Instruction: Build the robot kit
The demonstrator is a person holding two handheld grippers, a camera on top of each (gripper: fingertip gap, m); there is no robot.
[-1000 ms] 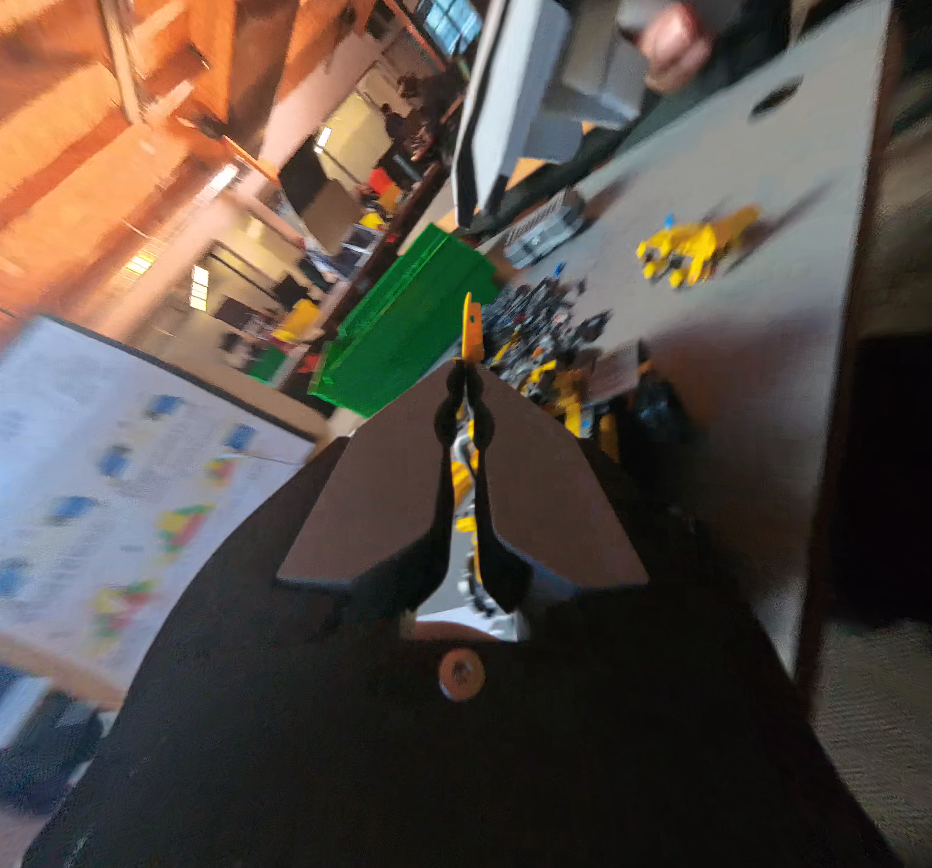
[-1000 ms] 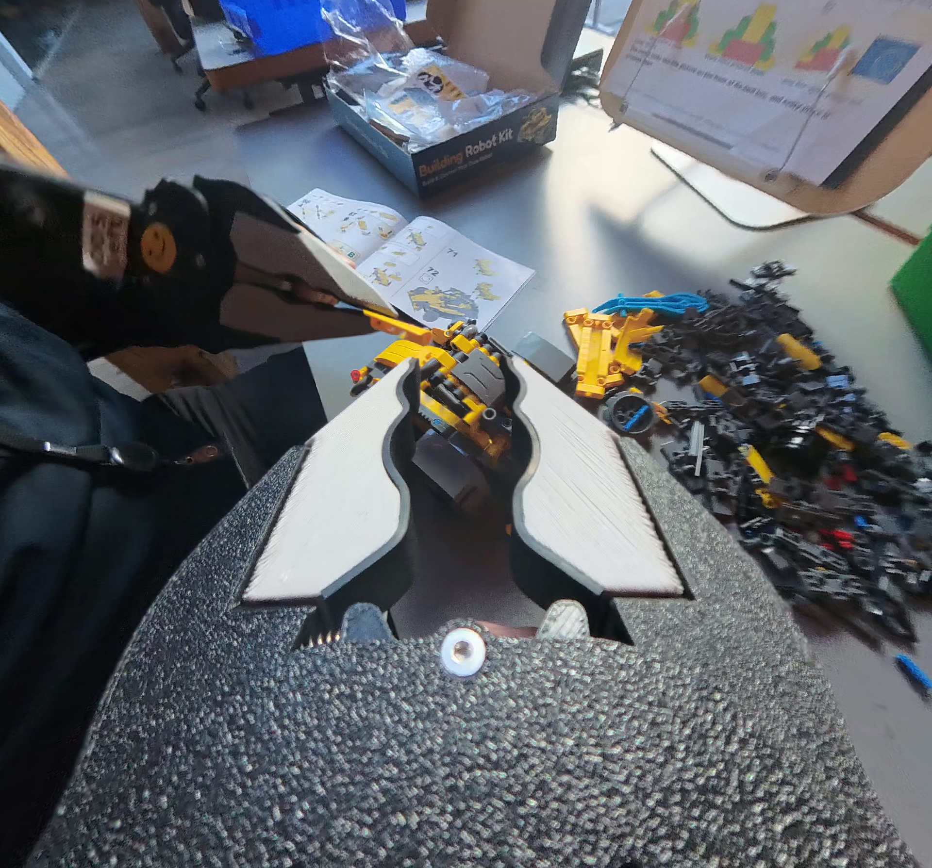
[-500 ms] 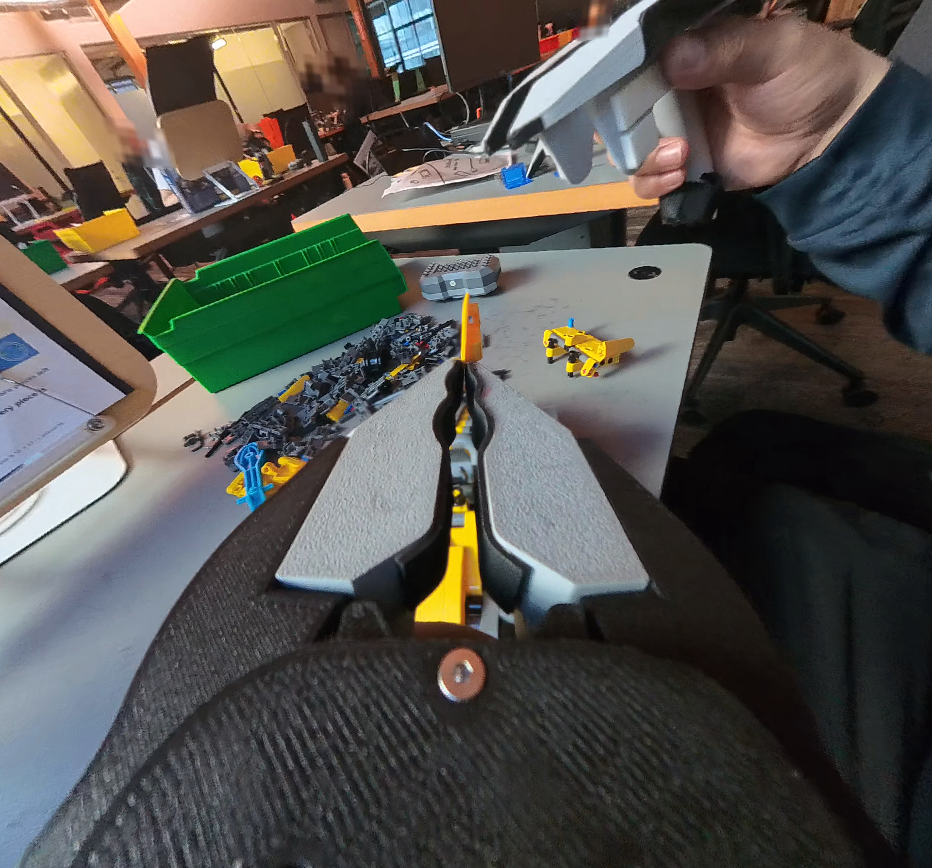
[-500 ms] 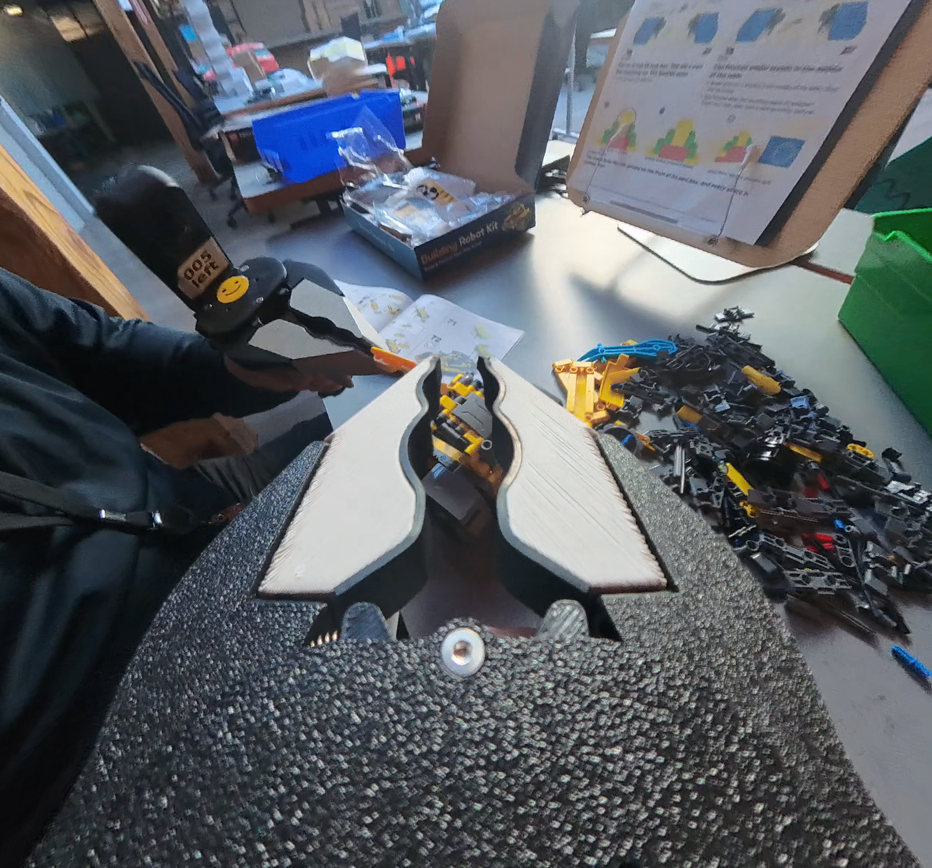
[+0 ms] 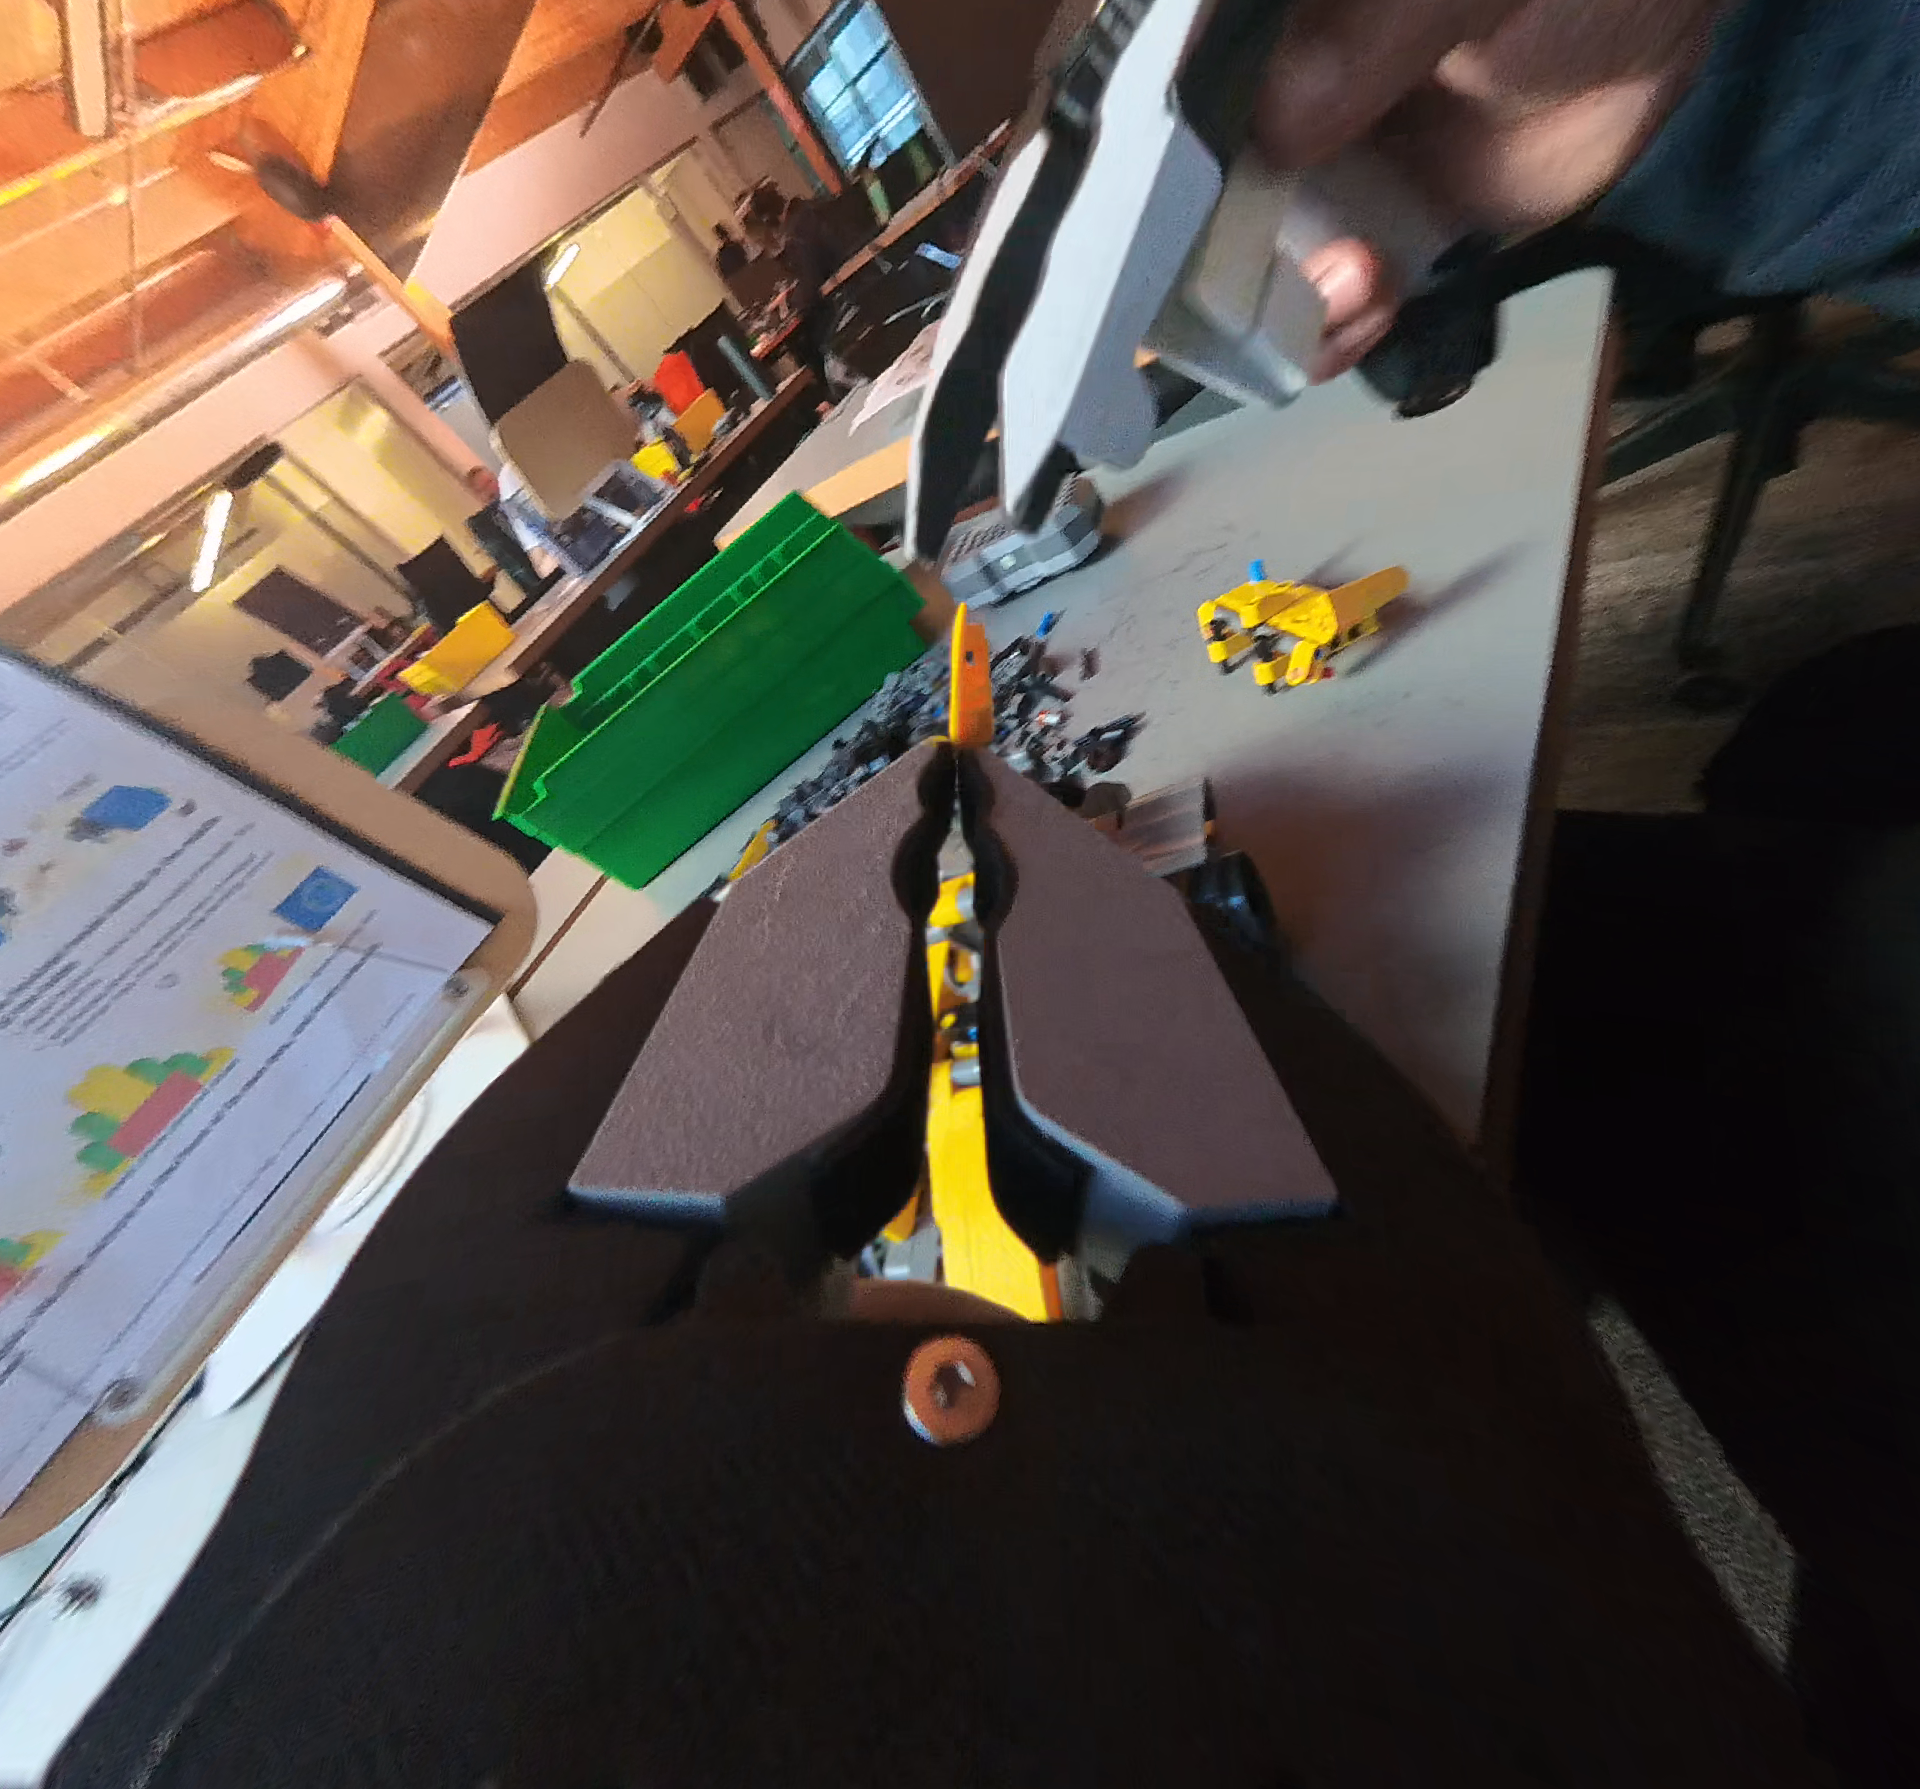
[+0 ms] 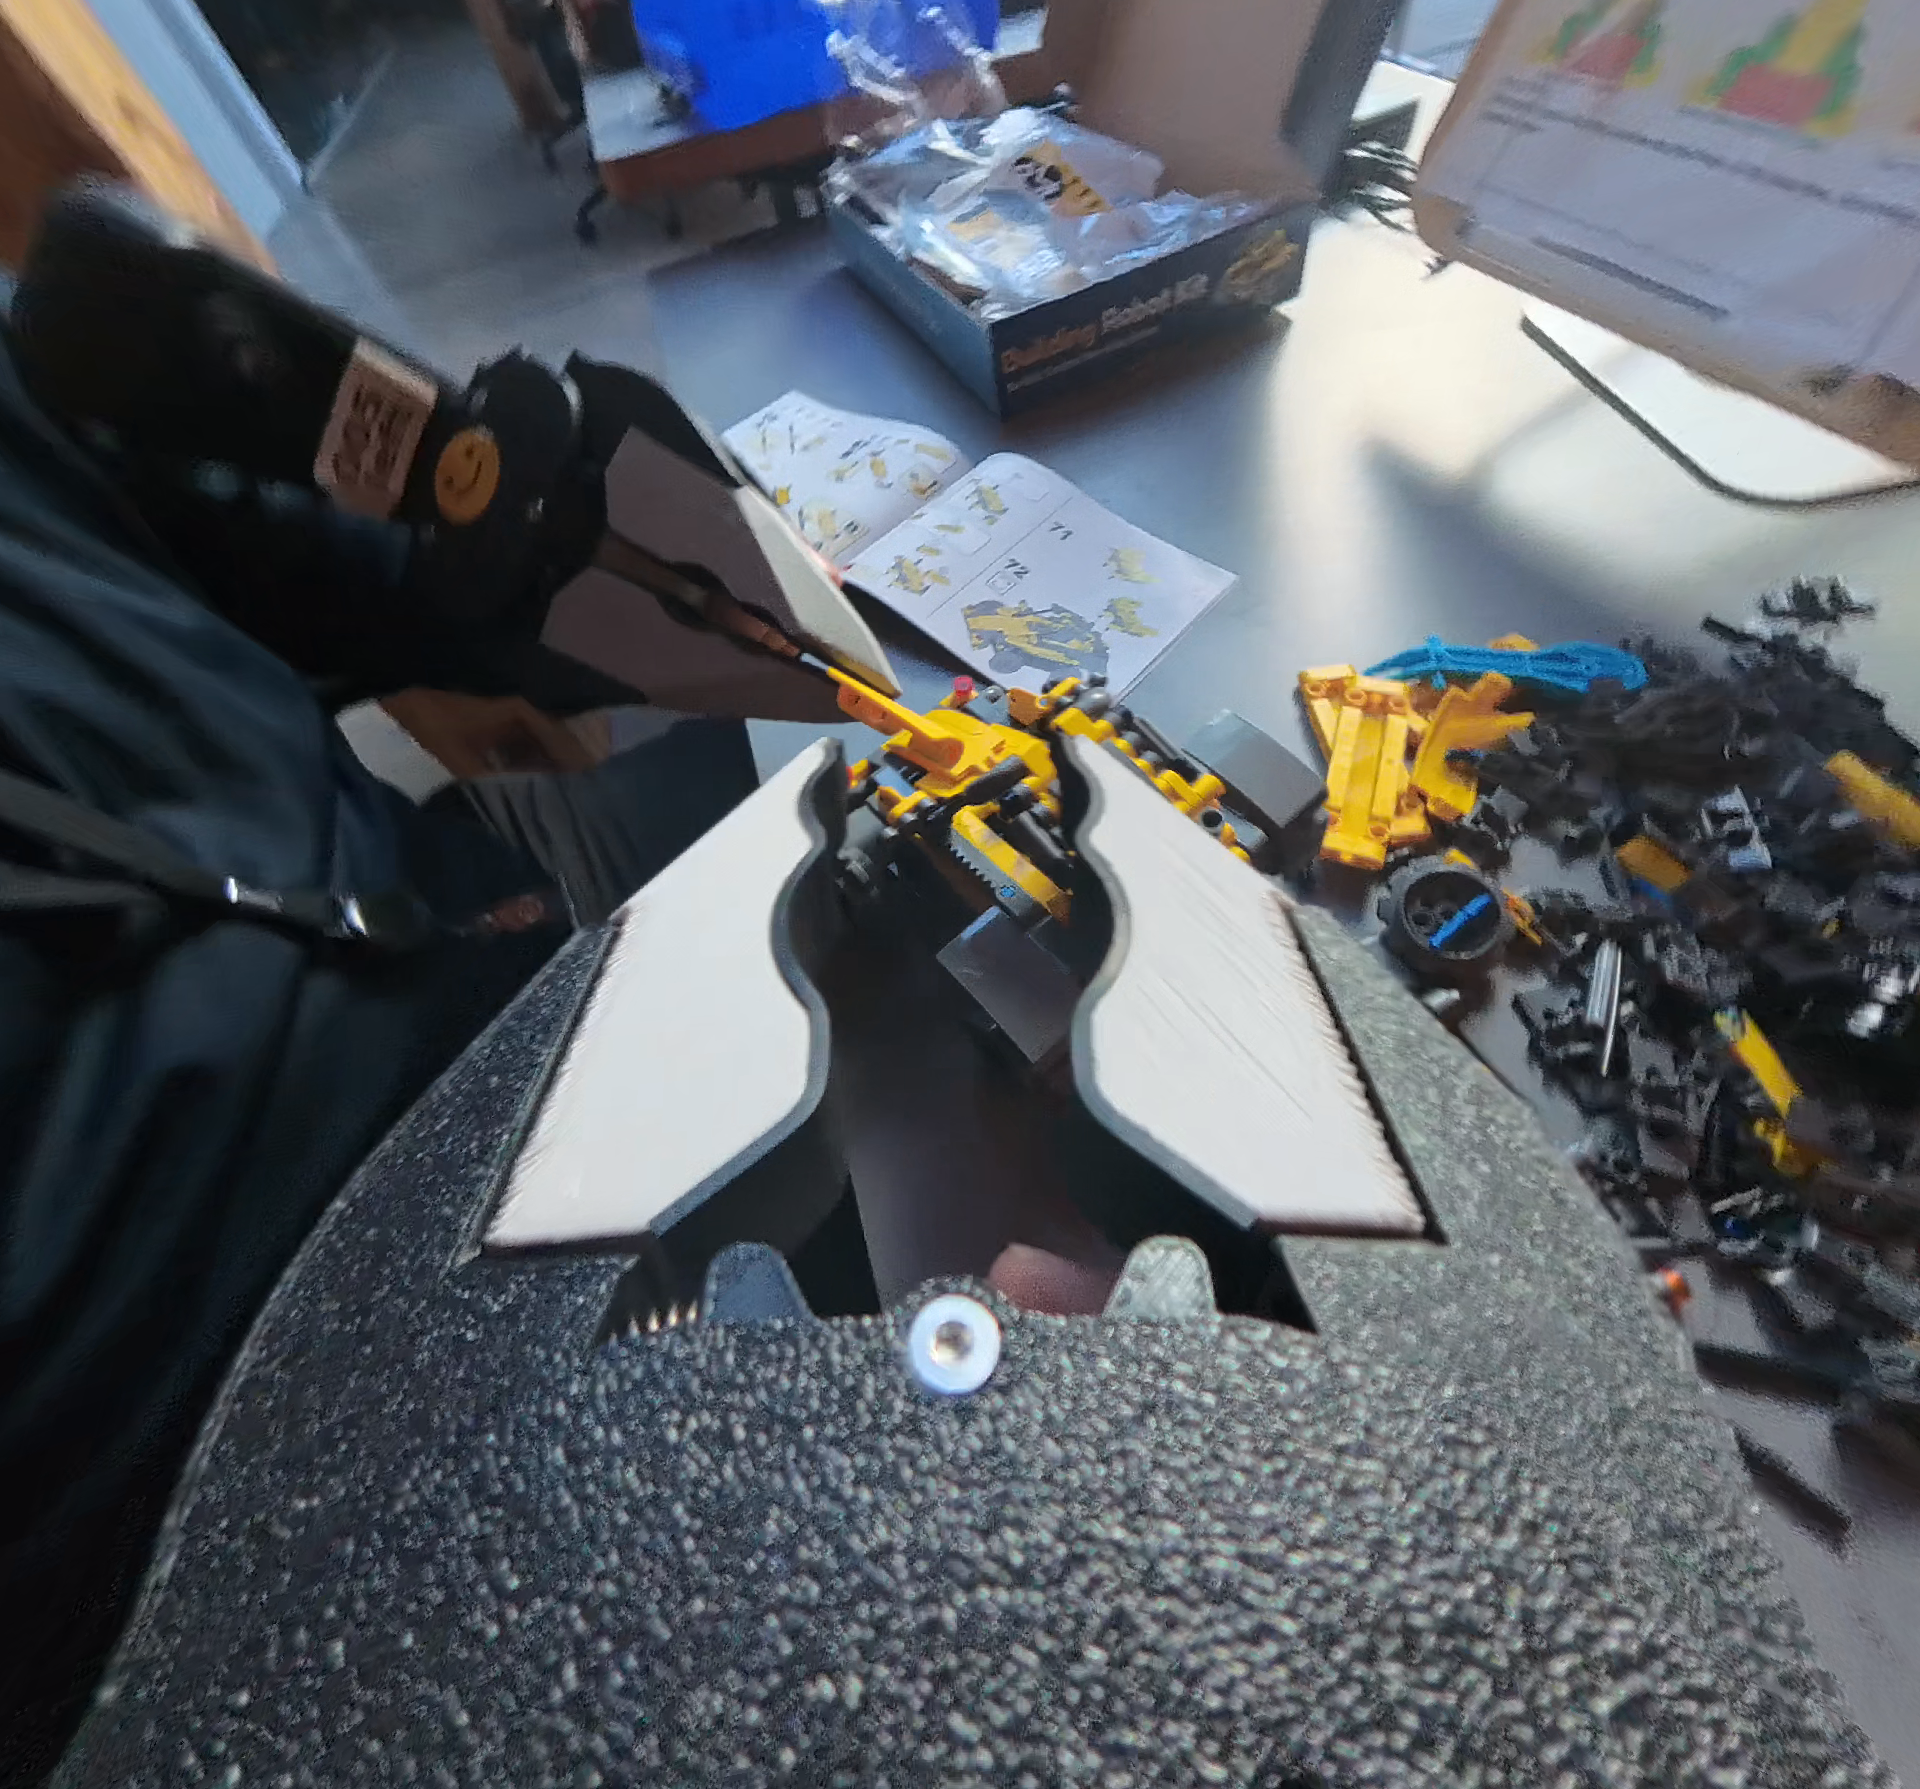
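Observation:
My right gripper (image 6: pixel 951 763) is shut on a yellow and black brick model (image 6: pixel 987 804) at the near table edge, one finger on each side. My left gripper (image 5: pixel 954 763) is shut on a thin orange piece (image 5: pixel 971 674) that sticks out past its tips. In the right wrist view the left gripper (image 6: pixel 831 674) comes in from the left, and its orange piece (image 6: pixel 904 721) touches the top of the model. In the left wrist view the right gripper (image 5: pixel 1091 285), held by a hand, hangs above the table.
A pile of dark loose parts (image 6: pixel 1714 856) lies right of the model, with yellow parts (image 6: pixel 1392 752) and a black wheel (image 6: pixel 1449 913). An open booklet (image 6: pixel 987 565) and a kit box (image 6: pixel 1070 285) lie behind. A green bin (image 5: pixel 717 690), a small yellow assembly (image 5: pixel 1299 622) and an instruction board (image 5: pixel 208 1012) stand on the table. The tips of one gripper are about 4 cm away from the tips of the other.
The right gripper's fingers stand wider apart on the model than half a second ago. The left gripper has tilted and brought the orange piece onto the model. Both views are blurred by motion.

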